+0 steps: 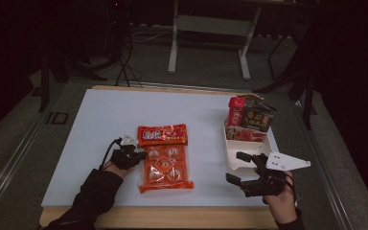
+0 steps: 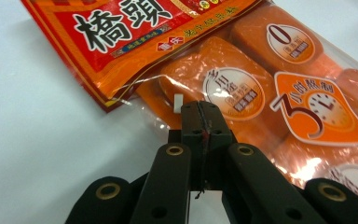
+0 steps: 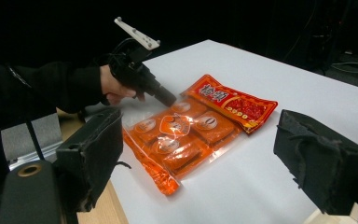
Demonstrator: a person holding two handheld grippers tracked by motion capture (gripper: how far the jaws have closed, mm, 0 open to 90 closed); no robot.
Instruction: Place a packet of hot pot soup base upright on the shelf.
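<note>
Orange sachet pack [image 1: 165, 163]: flat on white table [image 1: 105, 120]. Left gripper [image 1: 141, 155]: jaws clenched together, tips at pack's clear edge, grasp unclear. Right gripper [image 1: 237, 166]: released, jaws wide, beside snack tray [image 1: 235, 155].

Your left claw [image 2: 200, 112] is black, with brass-ringed screw holes – a black cable trails off it. Your right claw [image 1: 242, 167] carries a grey three-cornered plate; both sleeves are black.

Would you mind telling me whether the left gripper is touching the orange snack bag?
Touching. In the left gripper view, the left gripper has its shut jaws pressed onto the clear edge of the orange snack bag; the right gripper view shows its tip meeting the bag too.
</note>
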